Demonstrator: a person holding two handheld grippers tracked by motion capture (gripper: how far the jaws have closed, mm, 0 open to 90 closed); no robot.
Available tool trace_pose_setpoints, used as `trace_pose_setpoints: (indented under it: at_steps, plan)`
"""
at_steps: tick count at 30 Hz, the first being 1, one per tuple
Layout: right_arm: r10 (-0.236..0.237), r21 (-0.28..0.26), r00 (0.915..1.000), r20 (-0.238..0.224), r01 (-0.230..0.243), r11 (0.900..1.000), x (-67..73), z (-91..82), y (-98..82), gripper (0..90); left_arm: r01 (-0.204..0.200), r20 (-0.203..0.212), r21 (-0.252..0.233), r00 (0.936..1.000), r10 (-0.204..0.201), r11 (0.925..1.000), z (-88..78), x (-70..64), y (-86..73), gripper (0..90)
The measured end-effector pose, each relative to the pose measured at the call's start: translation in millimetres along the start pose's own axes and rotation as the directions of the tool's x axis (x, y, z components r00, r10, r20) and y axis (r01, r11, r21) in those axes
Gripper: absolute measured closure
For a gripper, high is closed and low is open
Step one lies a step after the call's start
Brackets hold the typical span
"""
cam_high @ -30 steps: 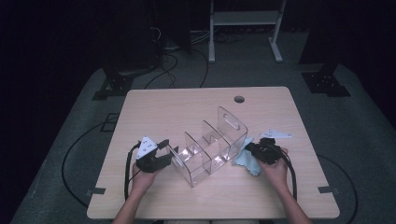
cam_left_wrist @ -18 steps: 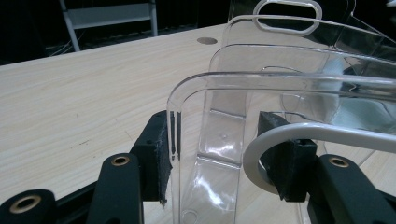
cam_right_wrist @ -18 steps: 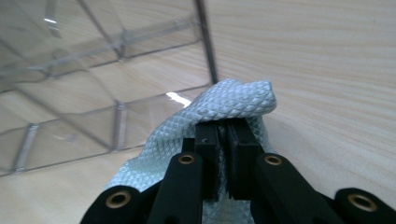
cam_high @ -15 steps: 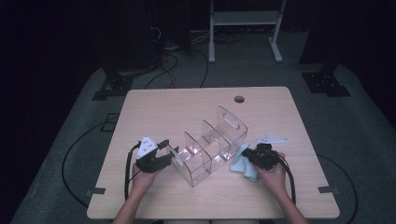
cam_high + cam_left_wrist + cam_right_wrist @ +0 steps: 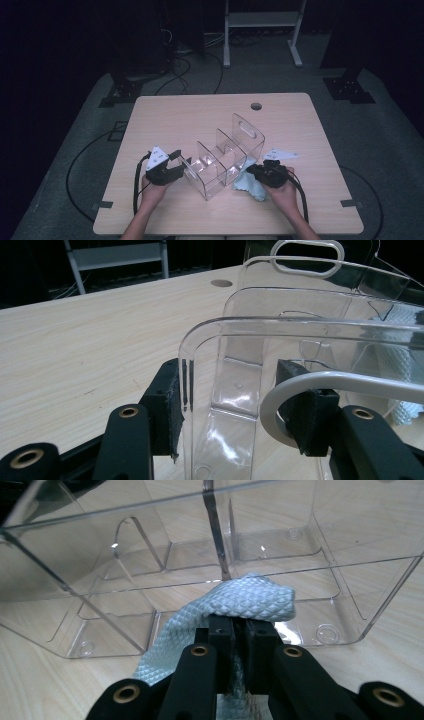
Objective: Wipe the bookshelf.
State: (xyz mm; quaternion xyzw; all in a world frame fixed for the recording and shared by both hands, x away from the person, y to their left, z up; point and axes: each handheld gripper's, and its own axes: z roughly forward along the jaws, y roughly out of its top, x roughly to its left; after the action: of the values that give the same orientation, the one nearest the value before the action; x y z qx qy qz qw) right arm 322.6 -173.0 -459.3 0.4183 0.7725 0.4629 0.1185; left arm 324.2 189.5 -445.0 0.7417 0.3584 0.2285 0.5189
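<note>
Right gripper view: the right gripper [image 5: 239, 630] has its two black jaws pinched together on a fold of a pale blue waffle-weave cloth [image 5: 240, 602]. The cloth bunches up over the jaw tips and trails down to the left onto the wooden table [image 5: 45, 690]. The bunched fold lies against the long outer wall of a clear plastic divided organizer [image 5: 165, 550], close to where one inner partition meets that wall. Through the wall the compartments and the table under them can be seen.

In the left gripper view, the left gripper [image 5: 240, 400] straddles one end wall of the organizer [image 5: 295, 340]. Its left pad sits against the outside of the rounded wall edge, and its right pad is inside the end compartment; the jaws grip that wall between them. A white cable loop crosses in front of the right jaw. Farther off rise the other partitions and the tall end panel with a slot handle.

In the high view, the organizer [image 5: 225, 157] stands diagonally in the near half of the table [image 5: 200, 115], the left gripper [image 5: 172, 167] at its near-left end. The right gripper [image 5: 252, 172] is at its right long side, with the cloth [image 5: 250, 184] spread on the table just beside it.
</note>
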Motion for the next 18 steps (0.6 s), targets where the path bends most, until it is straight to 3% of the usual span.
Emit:
trace_pose_setpoints:
  at_steps: [13, 18]
  plan:
    - [0.024, 0.082, 0.9995, 0.018, -0.025, 0.996, -5.9, 22.5, -14.3, 84.0, 0.007, 0.001, -0.003, 1.0, -0.007, 1.0, -0.8, 0.2, -0.6, 46.3]
    - [0.005, 0.024, 0.9998, 0.018, -0.005, 1.0, -1.1, 9.4, -4.5, 84.1, 0.012, 0.001, -0.006, 0.9999, -0.012, 0.9999, -0.4, 0.0, -0.9, 46.2]
